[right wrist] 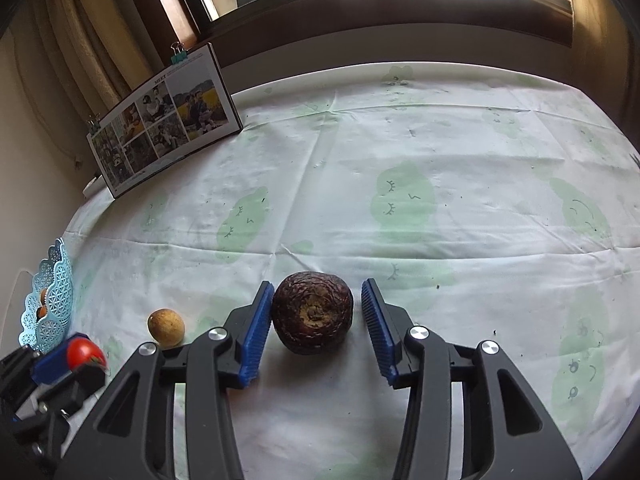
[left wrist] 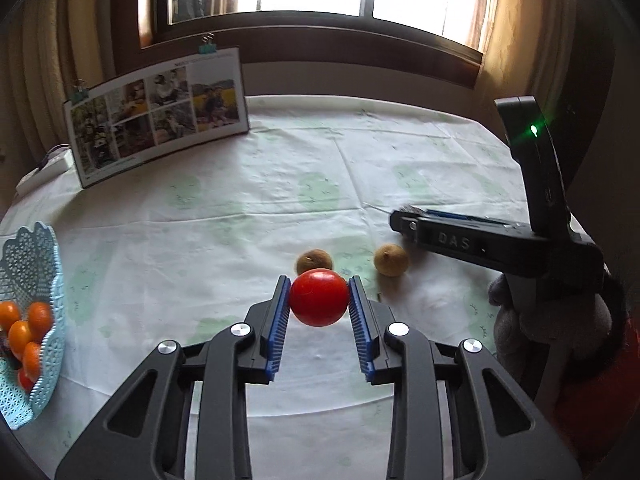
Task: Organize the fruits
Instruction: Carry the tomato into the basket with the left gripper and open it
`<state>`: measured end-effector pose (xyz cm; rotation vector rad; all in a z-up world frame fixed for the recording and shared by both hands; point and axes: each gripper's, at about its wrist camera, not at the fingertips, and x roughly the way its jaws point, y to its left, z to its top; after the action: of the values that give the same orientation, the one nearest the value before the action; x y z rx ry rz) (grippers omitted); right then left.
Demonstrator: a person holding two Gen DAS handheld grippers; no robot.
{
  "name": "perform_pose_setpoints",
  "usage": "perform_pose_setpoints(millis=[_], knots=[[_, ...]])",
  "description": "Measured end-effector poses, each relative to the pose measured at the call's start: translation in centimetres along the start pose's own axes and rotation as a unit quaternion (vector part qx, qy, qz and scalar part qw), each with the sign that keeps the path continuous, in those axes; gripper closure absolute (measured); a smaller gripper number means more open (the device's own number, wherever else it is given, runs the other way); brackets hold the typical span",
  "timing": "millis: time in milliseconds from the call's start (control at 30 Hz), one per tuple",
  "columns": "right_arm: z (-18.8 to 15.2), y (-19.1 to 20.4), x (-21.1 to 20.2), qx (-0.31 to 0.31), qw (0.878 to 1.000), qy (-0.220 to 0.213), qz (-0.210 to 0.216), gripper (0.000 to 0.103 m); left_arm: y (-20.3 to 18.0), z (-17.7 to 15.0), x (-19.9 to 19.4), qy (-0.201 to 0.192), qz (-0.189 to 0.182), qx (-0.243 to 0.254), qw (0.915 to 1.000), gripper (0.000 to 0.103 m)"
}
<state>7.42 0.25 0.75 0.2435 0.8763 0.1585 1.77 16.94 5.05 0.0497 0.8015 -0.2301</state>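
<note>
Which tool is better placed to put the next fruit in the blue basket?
The left tool: it is shut on the red tomato, and the blue basket sits on its side. The right tool is open around the dark wrinkled fruit, not yet gripping.

Two hand-held grippers: left [left wrist: 319, 303], right [right wrist: 317, 318]. One red tomato [left wrist: 319, 303]. Two small tan-brown fruits [left wrist: 314, 261] [left wrist: 391, 260]. One dark wrinkled fruit [right wrist: 312, 312]. One blue basket [left wrist: 30, 264]; about five orange fruits [left wrist: 40, 318] inside. One photo board [left wrist: 156, 116].
</note>
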Motion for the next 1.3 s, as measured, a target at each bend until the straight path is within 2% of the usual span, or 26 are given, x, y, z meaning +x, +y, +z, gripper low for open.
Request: perform_pose_setpoints(millis=[100, 367, 600, 967, 1033, 1067, 1100, 1167, 1300], knots=[[0.0, 0.1, -0.1, -0.005, 1.0, 0.002, 0.005, 0.063, 1.3, 0.1, -0.7, -0.01, 0.016, -0.017, 0.9997, 0.073], [0.1, 0.0, -0.8, 0.007, 1.0, -0.015, 0.003, 0.063, 5.7, -0.1, -3.1, -0.039, 0.077, -0.063, 0.9943, 0.073], [0.4, 0.6, -1.7, 0.002, 0.999, -0.034, 0.006, 0.063, 11.1, -1.2, -5.0, -0.056, 0.155, -0.113, 0.9798, 0.073], [-0.1, 4.0, -2.9, -0.023, 0.999, -0.04, 0.027, 0.063, 17.5, -3.9, -8.1, -0.06, 0.223, -0.169, 0.9582, 0.072], [-0.2, 4.8, -3.1, -0.028, 0.998, -0.041, 0.033, 0.063, 18.4, -4.4, -8.5, -0.059, 0.229, -0.182, 0.9544, 0.07], [-0.2, 5.4, -3.2, -0.031, 0.998, -0.042, 0.037, 0.063, 18.8, -4.6, -8.7, -0.06, 0.233, -0.187, 0.9524, 0.062], [-0.2, 5.9, -3.3, -0.034, 0.998, -0.043, 0.041, 0.063, 19.2, -4.8, -9.0, -0.064, 0.237, -0.193, 0.9499, 0.047], [-0.2, 7.1, -3.6, -0.041, 0.997, -0.044, 0.05, 0.063, 19.7, -5.2, -9.7, -0.076, 0.248, -0.199, 0.9449, 0.034], [-0.2, 9.9, -4.0, -0.063, 0.995, -0.046, 0.068, 0.063, 20.6, -5.7, -10.9, -0.089, 0.27, -0.198, 0.938, 0.033]])
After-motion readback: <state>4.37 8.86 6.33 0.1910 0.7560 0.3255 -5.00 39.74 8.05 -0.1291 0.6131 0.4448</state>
